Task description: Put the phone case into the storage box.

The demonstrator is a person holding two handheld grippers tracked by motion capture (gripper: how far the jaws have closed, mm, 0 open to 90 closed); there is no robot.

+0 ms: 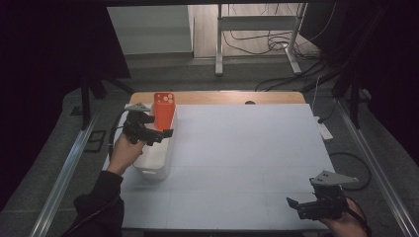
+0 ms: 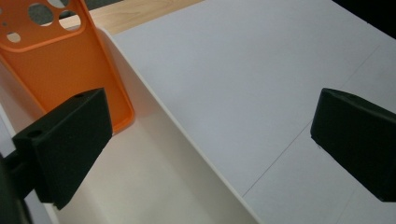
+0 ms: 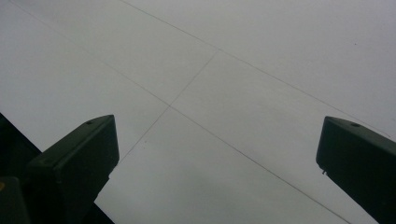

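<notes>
The orange phone case (image 1: pixel 164 109) stood upright on its lower end inside the white plastic bin (image 1: pixel 157 159), leaning against the bin's far end, camera cut-outs at the top. The bin sat at the left edge of the white table cover (image 1: pixel 247 158), near the far left corner. The left gripper (image 1: pixel 159 135) hovered over the bin, held from below by the person's left hand (image 1: pixel 124 152); its jaws stood wide apart and gripped nothing. In the left gripper view one jaw hung inside the bin just in front of the case's lower edge (image 2: pixel 60 70), the other out over the bare cover beyond the bin's long wall (image 2: pixel 187 140); whether the nearer jaw touched the case could not be told. The right gripper (image 1: pixel 305 206) was at the near right corner of the table, well apart from the bin, jaws likewise spread wide and empty, with nothing but the ruled cover (image 3: pixel 224 93) between them in the right gripper view.
</notes>
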